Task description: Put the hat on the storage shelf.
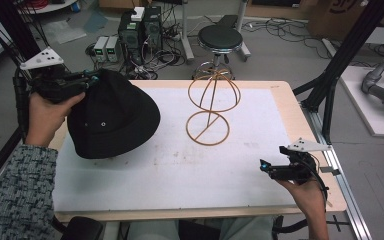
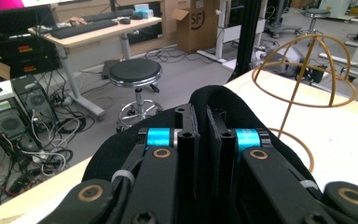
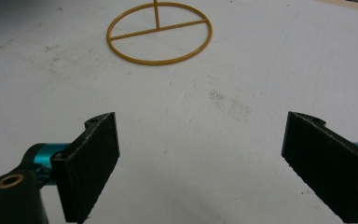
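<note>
A black brimmed hat [image 1: 111, 116] hangs tilted over the left part of the white table mat [image 1: 180, 165]. My left gripper [image 1: 91, 80] is shut on the hat's brim at its upper left. In the left gripper view the jaws pinch a fold of the hat [image 2: 242, 109] between them. A golden wire hat stand [image 1: 211, 100] rises at the table's middle, with a dome on top and a ring base [image 3: 159, 32]. My right gripper [image 1: 266, 167] hovers near the front right corner, and its jaws stand wide apart with nothing between them.
A black round stool [image 1: 220, 37] stands just beyond the table's far edge. Computer cases [image 1: 140, 27] and tangled cables lie on the floor behind. A black frame post [image 1: 330, 90] rises at the table's right side.
</note>
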